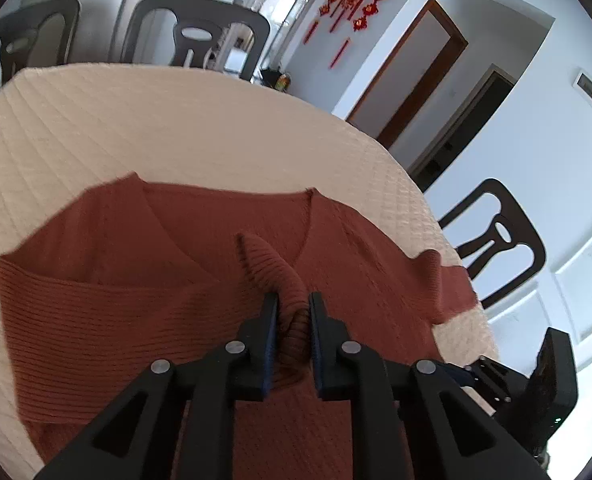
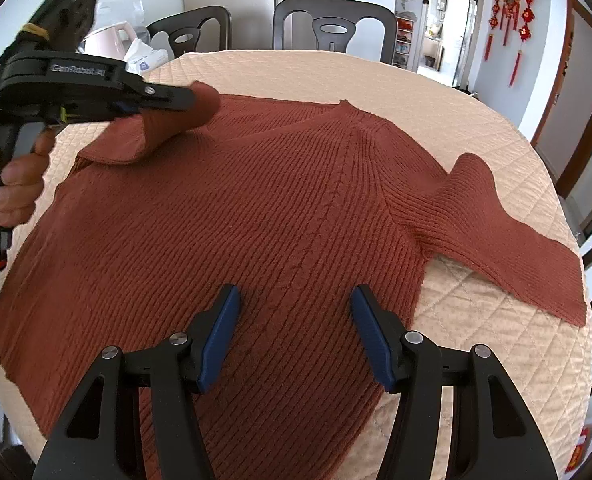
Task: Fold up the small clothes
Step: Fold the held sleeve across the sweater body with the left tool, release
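A rust-red knitted sweater (image 2: 255,208) lies spread on the cream quilted table (image 2: 476,132). My left gripper (image 1: 292,320) is shut on the cuff of the left sleeve (image 1: 267,264) and holds it raised over the sweater's body; it also shows in the right wrist view (image 2: 191,98) at the upper left, pinching that sleeve (image 2: 167,124). My right gripper (image 2: 296,320) is open and empty just above the lower middle of the sweater. The right sleeve (image 2: 496,224) lies out flat toward the table's right edge.
Dark chairs (image 2: 332,28) stand around the table. A pink kettle (image 2: 107,38) and a tissue pack (image 2: 145,58) sit at the far left edge. A doorway and red hanging ornaments (image 2: 512,8) are on the wall behind.
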Action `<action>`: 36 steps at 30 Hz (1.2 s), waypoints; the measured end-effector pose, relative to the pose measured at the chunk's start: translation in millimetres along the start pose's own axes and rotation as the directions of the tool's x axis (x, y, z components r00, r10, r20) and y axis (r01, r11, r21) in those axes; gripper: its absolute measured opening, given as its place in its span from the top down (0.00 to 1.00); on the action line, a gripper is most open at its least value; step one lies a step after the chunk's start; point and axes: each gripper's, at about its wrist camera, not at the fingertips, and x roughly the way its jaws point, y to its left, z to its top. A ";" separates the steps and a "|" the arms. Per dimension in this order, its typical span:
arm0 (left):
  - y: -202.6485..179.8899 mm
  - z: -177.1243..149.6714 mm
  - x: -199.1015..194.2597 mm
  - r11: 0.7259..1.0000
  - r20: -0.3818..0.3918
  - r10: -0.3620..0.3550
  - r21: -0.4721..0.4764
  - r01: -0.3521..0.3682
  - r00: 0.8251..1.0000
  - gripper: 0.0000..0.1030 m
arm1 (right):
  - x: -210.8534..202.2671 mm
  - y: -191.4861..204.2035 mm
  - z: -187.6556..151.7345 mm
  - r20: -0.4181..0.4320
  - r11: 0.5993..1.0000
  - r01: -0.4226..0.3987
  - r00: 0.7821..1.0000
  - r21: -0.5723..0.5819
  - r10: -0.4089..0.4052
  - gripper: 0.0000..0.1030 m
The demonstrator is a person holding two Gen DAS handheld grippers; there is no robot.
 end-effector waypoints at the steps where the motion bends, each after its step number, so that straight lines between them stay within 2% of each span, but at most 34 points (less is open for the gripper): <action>1: 0.0 -1.6 -7.1 1.000 0.009 -0.014 -0.001 0.014 1.000 0.78 | -0.1 0.0 0.0 0.000 1.000 -0.001 1.000 0.000 0.001 0.43; 4: 7.0 -2.1 -42.3 1.000 0.071 -0.002 0.025 0.000 0.998 0.72 | -2.0 -0.2 1.3 -0.015 1.000 -0.007 1.000 -0.010 0.007 0.43; 6: 17.1 -2.4 -63.6 0.998 0.114 0.042 0.034 -0.046 0.993 0.67 | -7.4 -2.2 5.9 -0.026 1.000 -0.019 0.999 0.011 0.019 0.43; 8: 34.9 -5.7 -80.9 0.992 0.142 0.117 0.027 -0.122 0.983 0.67 | -17.2 -2.6 13.0 0.003 0.998 -0.046 0.999 0.033 0.046 0.43; 11: 62.3 -13.6 -92.0 0.975 0.142 0.219 0.004 -0.222 0.965 0.67 | -23.9 -0.4 28.6 0.040 0.993 -0.101 0.994 0.063 0.098 0.43; 15: 81.8 -24.8 -87.1 0.965 0.102 0.263 -0.012 -0.263 0.959 0.67 | -5.6 9.3 57.3 0.027 0.982 -0.168 0.986 0.091 0.166 0.44; 17: 82.4 -31.4 -80.1 0.964 0.091 0.266 0.002 -0.267 0.960 0.67 | 9.7 15.1 70.8 0.011 0.978 -0.186 0.983 0.092 0.185 0.48; 19: 79.3 -33.7 -73.1 0.964 0.088 0.263 0.019 -0.266 0.961 0.67 | 29.6 20.8 84.7 -0.014 0.973 -0.207 0.978 0.101 0.209 0.57; 23: 77.8 -37.2 -63.6 0.960 0.083 0.269 0.051 -0.274 0.960 0.67 | 67.3 26.8 95.1 -0.088 0.974 -0.198 0.974 0.113 0.208 0.68; 24: 78.4 -38.5 -62.0 0.959 0.079 0.272 0.054 -0.277 0.959 0.67 | 68.3 28.0 97.8 -0.068 0.976 -0.189 0.978 0.106 0.197 0.78; 25: 78.9 -39.9 -60.5 0.959 0.075 0.274 0.058 -0.279 0.959 0.67 | 69.5 28.3 100.9 -0.075 0.976 -0.189 0.977 0.111 0.198 0.93; 26: 79.5 -41.0 -58.7 0.958 0.073 0.276 0.060 -0.280 0.958 0.67 | 68.2 26.8 102.3 -0.072 0.973 -0.197 0.976 0.117 0.207 0.97; 30: 84.2 -41.9 -55.8 0.959 0.073 0.275 0.052 -0.279 0.959 0.67 | 54.9 23.5 111.9 -0.008 0.971 -0.214 0.976 0.110 0.216 0.97; 32: 85.9 -42.8 -54.0 0.959 0.072 0.275 0.049 -0.279 0.959 0.67 | 60.4 21.5 113.0 -0.017 0.970 -0.214 0.976 0.118 0.217 0.97; 35: 85.6 -43.2 -56.4 0.960 0.073 0.274 0.045 -0.278 0.959 0.67 | 76.0 18.8 106.0 -0.081 0.972 -0.197 0.975 0.129 0.208 0.96; 36: 85.0 -43.5 -59.3 0.960 0.077 0.272 0.041 -0.276 0.959 0.67 | 73.8 16.2 104.7 -0.069 0.969 -0.202 0.975 0.142 0.213 0.94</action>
